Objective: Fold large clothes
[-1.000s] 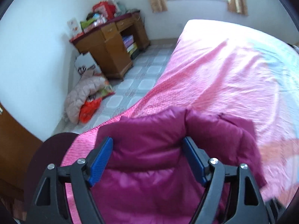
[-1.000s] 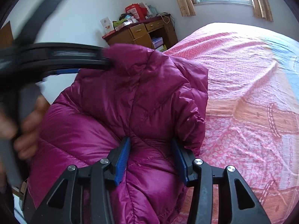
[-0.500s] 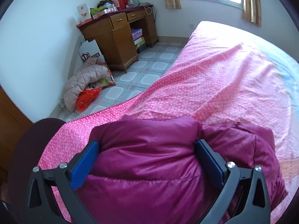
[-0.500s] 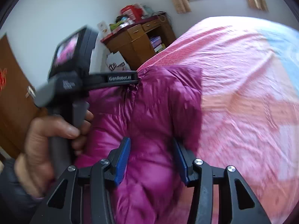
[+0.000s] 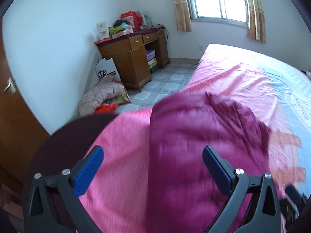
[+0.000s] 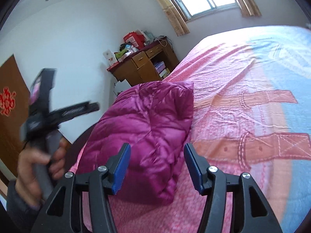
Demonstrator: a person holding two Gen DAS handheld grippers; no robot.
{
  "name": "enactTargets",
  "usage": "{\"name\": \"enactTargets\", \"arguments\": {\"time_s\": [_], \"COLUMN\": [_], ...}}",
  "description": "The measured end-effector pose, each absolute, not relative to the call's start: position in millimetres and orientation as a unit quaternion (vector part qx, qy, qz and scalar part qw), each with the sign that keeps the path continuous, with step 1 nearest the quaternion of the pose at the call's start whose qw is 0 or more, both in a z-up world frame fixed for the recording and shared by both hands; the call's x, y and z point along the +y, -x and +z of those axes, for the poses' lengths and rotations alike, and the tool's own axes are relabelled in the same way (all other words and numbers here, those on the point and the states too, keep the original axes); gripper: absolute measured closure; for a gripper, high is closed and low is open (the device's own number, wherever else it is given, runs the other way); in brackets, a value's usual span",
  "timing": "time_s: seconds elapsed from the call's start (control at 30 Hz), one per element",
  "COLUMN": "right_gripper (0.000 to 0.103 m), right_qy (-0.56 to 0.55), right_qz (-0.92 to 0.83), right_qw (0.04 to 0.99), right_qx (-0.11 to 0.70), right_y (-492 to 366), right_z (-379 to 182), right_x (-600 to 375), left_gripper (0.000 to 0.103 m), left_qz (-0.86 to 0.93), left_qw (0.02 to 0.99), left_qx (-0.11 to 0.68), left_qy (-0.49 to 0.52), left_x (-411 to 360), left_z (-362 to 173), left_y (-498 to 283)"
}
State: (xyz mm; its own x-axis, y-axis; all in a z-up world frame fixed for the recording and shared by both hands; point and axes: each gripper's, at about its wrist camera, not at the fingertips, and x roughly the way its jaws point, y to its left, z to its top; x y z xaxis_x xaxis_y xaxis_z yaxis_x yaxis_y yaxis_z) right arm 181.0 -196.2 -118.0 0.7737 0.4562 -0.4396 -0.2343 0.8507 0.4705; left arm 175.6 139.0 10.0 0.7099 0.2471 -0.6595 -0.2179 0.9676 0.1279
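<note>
My left gripper [image 5: 152,167] and right gripper [image 6: 157,168] both hover with fingers spread apart and holding nothing above the folded magenta puffer jacket [image 6: 147,128], which lies toward ten o'clock on the pink bedspread [image 6: 233,89].

Magenta puffer jacket [image 6: 147,128] lies folded on the pink bedspread [image 6: 243,77].

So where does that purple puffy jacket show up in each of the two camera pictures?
Left wrist view: the purple jacket fills the lower middle, blurred, on the pink bedspread.
Right wrist view: it lies folded at centre left, ahead of the open gripper.
Shared landmark: the wooden desk by the wall.
</note>
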Motion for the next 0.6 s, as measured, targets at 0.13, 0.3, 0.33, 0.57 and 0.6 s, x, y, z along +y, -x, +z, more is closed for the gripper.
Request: {"name": "enactTargets", "arguments": {"time_s": [0.13,0.3,0.33,0.57,0.6], "right_gripper": [0.044,0.027,0.027,0.024,0.024], "right_qy": [-0.186,-0.170,-0.167,-0.158,-0.152], "right_qz": [0.186,0.166,0.161,0.137,0.133], "right_qw": [0.928,0.939,0.941,0.954,0.957], "right_qx": [0.265,0.251,0.247,0.217,0.207], "right_y": [-156,-127,-122,-77,-69], "right_z": [-108,-90,-85,-58,-54], "right_x": [-187,-190,-191,-199,-199], "left_gripper": [0.000,0.000,0.000,0.000,0.000], "left_qz": [0.124,0.126,0.119,0.125,0.124], "left_qw": [0.930,0.937,0.938,0.950,0.954], "left_qx": [0.345,0.325,0.326,0.286,0.273], "left_qy": [-0.015,0.002,0.012,0.011,0.004], "left_x": [132,123,123,102,97], "left_z": [2,2,3,26,32], "left_y": [-128,-84,-80,-47,-42]}}
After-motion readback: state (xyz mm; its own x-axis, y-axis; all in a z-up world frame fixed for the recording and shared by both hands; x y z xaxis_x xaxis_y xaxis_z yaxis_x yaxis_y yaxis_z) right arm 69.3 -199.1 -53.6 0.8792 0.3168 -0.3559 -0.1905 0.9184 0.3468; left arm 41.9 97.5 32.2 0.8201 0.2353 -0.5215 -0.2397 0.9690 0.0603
